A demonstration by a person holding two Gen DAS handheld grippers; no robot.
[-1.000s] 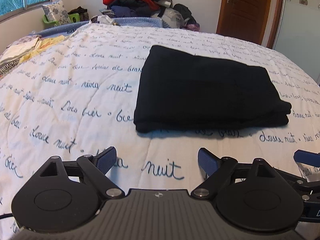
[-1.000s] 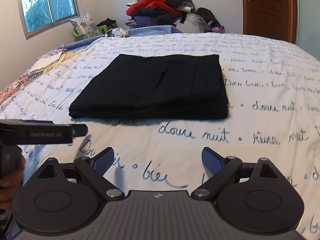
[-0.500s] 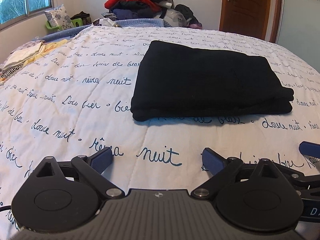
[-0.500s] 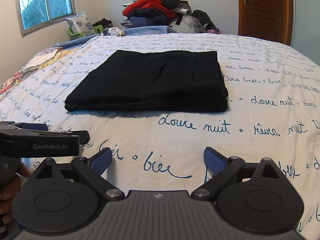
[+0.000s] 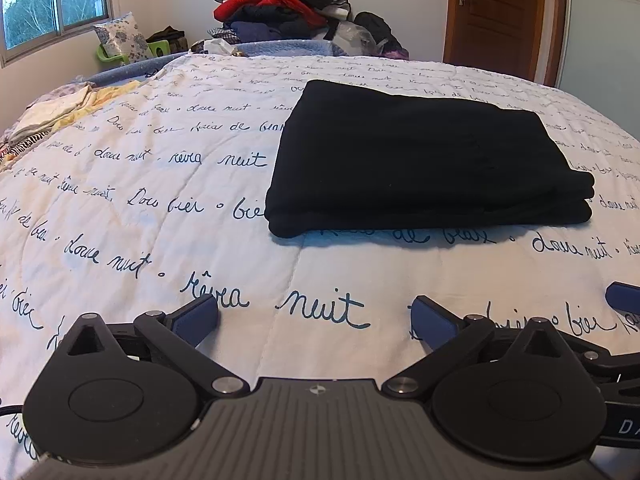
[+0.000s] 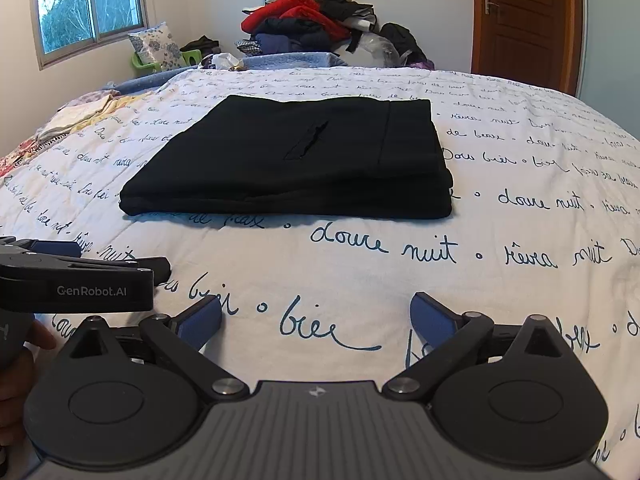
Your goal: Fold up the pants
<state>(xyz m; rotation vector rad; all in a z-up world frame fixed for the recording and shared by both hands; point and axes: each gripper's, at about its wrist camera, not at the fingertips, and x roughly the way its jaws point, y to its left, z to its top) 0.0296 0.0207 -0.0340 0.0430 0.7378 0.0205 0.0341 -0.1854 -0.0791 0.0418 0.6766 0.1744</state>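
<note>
I count one folded pair of black pants (image 5: 424,160) mid-frame, one bed (image 5: 160,216), my two claws, left (image 5: 314,314) and right (image 6: 316,316), one clothes heap (image 5: 296,8) at top centre, one window (image 6: 88,4) upper left, one door (image 6: 524,20) upper right.

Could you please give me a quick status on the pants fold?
Left gripper open, empty. Right gripper open, empty. Black pants folded flat on bedspread. Nothing in the way.

clothes pile (image 5: 288,12) behind script-printed quilt (image 5: 160,208).
</note>
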